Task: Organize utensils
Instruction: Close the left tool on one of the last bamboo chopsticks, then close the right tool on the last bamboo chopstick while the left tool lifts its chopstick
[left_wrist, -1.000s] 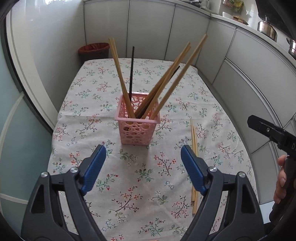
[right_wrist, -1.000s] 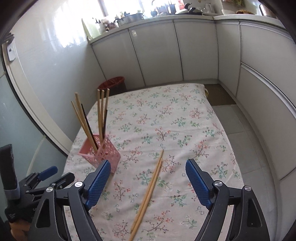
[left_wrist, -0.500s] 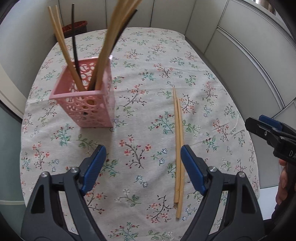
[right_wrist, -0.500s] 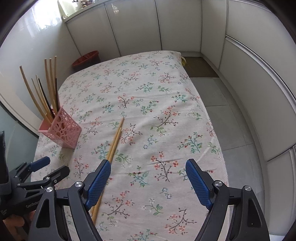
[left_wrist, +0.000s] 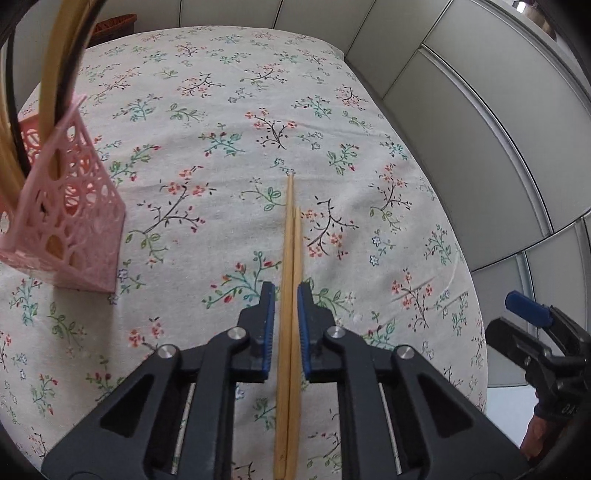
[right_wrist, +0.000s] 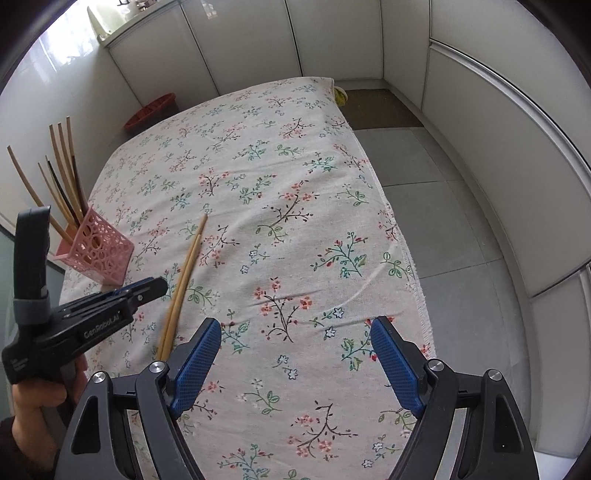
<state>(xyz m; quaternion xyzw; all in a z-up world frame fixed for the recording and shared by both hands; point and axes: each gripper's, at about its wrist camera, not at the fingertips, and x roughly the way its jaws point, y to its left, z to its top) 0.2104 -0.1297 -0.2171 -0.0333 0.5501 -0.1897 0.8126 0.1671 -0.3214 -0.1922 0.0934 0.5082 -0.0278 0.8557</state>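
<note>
Two loose wooden chopsticks (left_wrist: 291, 236) (right_wrist: 186, 266) lie side by side on the floral tablecloth. My left gripper (left_wrist: 286, 291) (right_wrist: 147, 290) points down over their near half. Its jaws are closing, and the blue pads pinch the pair from both sides. A pink openwork holder (left_wrist: 70, 229) (right_wrist: 98, 247) stands to the left, with several wooden and dark chopsticks (left_wrist: 55, 74) (right_wrist: 62, 177) leaning in it. My right gripper (right_wrist: 295, 325) (left_wrist: 528, 306) hangs open above the cloth to the right, with nothing between its fingers.
The cloth-covered table (right_wrist: 280, 155) ends at a hemmed right edge (right_wrist: 406, 258), with grey floor tiles (right_wrist: 443, 206) beyond. White cabinet fronts (right_wrist: 480, 122) ring the room. A red bin (right_wrist: 149, 110) stands past the far left corner. A hand (right_wrist: 33, 406) holds the left gripper.
My left gripper has dropped and moved right from the holder to the loose pair, and its jaws have closed on them. My right gripper has tilted down closer to the cloth, still wide open.
</note>
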